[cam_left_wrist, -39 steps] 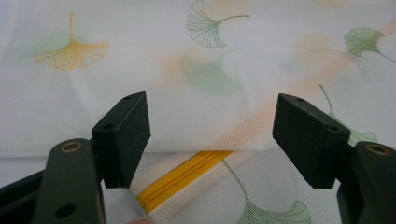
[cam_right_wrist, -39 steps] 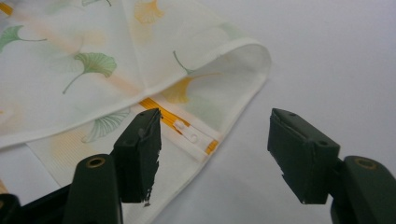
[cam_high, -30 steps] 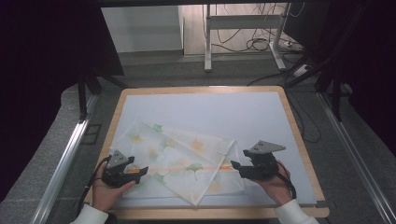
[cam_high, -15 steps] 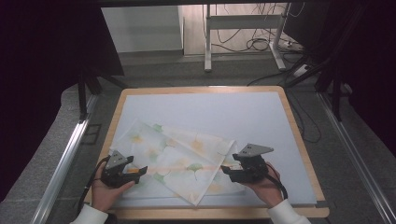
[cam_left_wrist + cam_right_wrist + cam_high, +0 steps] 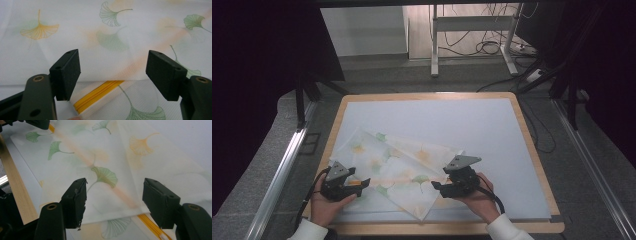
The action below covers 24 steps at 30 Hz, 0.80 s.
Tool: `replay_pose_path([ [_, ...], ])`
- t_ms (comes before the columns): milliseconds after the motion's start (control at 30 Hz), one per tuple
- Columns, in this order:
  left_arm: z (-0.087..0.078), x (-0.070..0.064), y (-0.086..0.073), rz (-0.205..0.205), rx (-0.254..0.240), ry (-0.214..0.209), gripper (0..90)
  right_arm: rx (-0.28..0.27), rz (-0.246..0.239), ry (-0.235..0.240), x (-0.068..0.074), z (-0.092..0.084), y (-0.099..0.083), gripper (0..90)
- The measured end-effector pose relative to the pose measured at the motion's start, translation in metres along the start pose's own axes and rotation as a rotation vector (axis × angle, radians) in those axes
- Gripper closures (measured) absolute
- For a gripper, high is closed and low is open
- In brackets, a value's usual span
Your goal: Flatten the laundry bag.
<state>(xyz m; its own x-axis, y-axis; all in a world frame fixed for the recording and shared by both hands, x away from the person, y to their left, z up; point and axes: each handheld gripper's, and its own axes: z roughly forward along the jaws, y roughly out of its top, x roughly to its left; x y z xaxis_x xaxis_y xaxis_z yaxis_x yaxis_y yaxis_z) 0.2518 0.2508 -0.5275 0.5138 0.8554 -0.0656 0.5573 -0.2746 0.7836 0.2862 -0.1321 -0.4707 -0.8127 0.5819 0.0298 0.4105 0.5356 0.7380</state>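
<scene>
White, thin cloth [image 5: 397, 172] with green and orange ginkgo leaves lies folded on the near part of your counter [image 5: 492, 130], with one corner pointing toward the near edge. An orange stripe runs across it, and a yellow zip [image 5: 98, 93] shows just under the folded edge in your left gripper view.

Your left gripper [image 5: 362, 183] sits low at the cloth's left side, its fingers [image 5: 67, 73] spread wide with the fold of the cloth between them, grasping nothing. Your hand wraps the body from the near side.

Your right gripper [image 5: 437, 187] rests at the cloth's right side, aimed left across it toward the other gripper. Its fingers [image 5: 77, 200] are also released, standing well apart over the folded edge, with a green leaf and the orange stripe between them. In your right gripper view the same zip [image 5: 150, 225] peeks out from under the fold by the right finger, and the wooden rim of the counter runs along the left.

Both grippers face each other along the stripe, well apart, with the cloth between them.
</scene>
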Motion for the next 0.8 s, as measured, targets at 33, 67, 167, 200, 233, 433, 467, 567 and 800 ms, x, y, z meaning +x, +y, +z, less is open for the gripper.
replay_pose_path([
  [33, 0.0, 0.0, 0.0, 0.0, 0.0, 0.0, 27.7, 0.0, 0.0, 0.0, 0.0, 0.0, 0.0, 35.8],
  [67, 0.0, 0.0, 0.0, 0.0, 0.002, -0.001, 27.7, 0.003, -0.013, 0.011, 0.005, 0.004, 0.004, 35.9],
  [167, 0.0, 0.0, 0.0, 0.002, 0.003, -0.001, 27.7, 0.006, -0.019, 0.019, 0.009, 0.009, 0.007, 36.0],
  [200, 0.0, 0.001, 0.0, 0.003, 0.002, 0.0, 27.7, 0.01, -0.032, 0.027, 0.013, 0.013, 0.01, 35.9],
  [233, 0.0, 0.001, 0.0, 0.001, 0.002, 0.0, 27.7, 0.013, -0.034, 0.03, 0.015, 0.015, 0.011, 35.9],
  [433, 0.0, 0.0, 0.0, 0.001, -0.001, 0.001, 27.7, 0.026, -0.058, 0.054, 0.026, 0.026, 0.017, 36.0],
  [467, 0.0, 0.0, 0.0, 0.001, -0.001, 0.0, 27.7, 0.028, -0.062, 0.058, 0.028, 0.027, 0.017, 36.0],
  [567, 0.0, 0.0, 0.0, 0.001, -0.002, 0.0, 27.7, 0.032, -0.064, 0.076, 0.033, 0.032, 0.02, 36.0],
  [800, 0.0, 0.0, 0.0, 0.0, -0.003, -0.002, 27.8, 0.061, -0.091, 0.112, 0.048, 0.046, 0.022, 36.1],
])
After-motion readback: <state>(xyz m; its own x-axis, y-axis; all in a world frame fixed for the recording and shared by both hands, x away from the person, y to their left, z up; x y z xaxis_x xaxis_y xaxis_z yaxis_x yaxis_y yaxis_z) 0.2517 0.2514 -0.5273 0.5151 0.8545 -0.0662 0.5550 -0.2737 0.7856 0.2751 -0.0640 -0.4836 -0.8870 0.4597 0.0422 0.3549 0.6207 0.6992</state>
